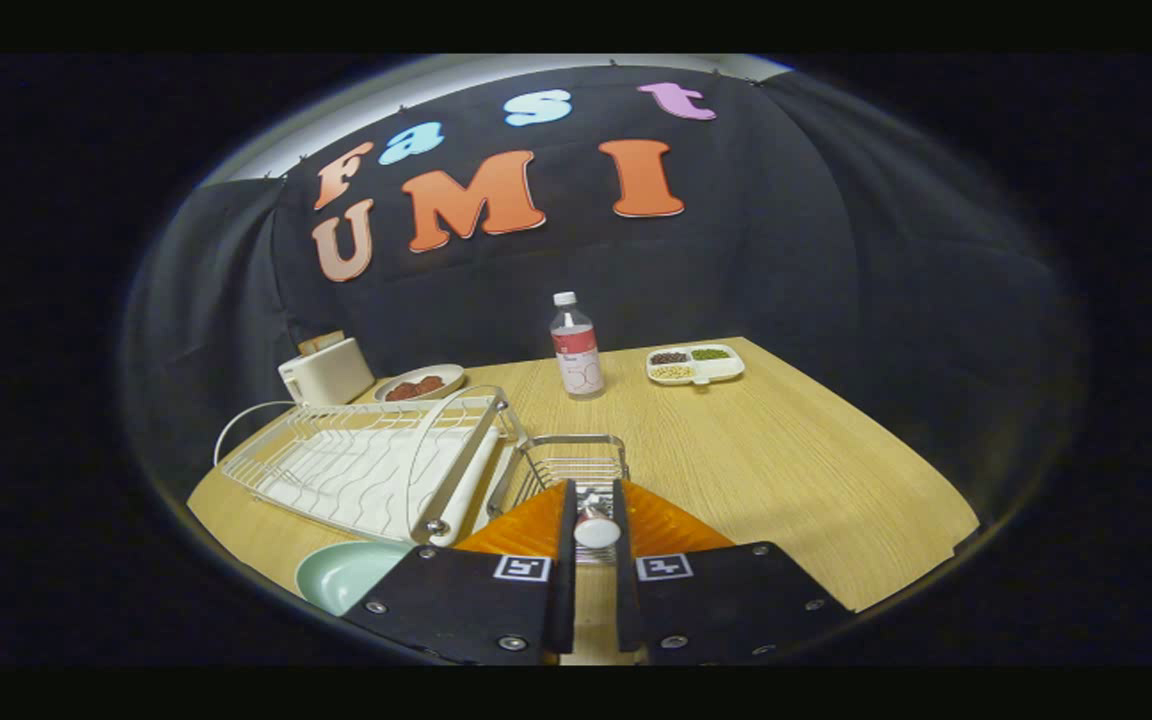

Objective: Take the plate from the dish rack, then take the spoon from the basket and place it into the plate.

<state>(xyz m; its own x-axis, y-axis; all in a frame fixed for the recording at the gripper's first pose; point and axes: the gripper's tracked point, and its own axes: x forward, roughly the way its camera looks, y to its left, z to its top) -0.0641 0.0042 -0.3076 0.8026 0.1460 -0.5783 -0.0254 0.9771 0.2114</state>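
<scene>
Tongs: the gripper [594, 500] is seen over the near end of the wire basket [568, 462], its two fingers drawn close together and clamped on the spoon [596, 527].
Spoon: its rounded white end is held between the fingers, a little behind their tips; the remaining length cannot be made out.
Basket: a small wire basket is found directly ahead of the fingers, just right of the dish rack [366, 465]; its contents are hidden by the fingers.
Dish rack: a white wire rack with a tall hoop is set on the left part of the wooden table [786, 470]; no dish can be made out in its slots.
Plate: a pale green plate [346, 575] is laid on the table near and left of the fingers, beside the near corner of the rack.
Far dishes: a round bowl [421, 383] with dark red pieces is placed behind the rack; a divided tray [695, 364] with dark, green and yellow portions is seen far right.
Bottle: a clear bottle [576, 347] is stood upright between bowl and tray.
Toaster: a cream toaster [326, 372] is set at the far left.
</scene>
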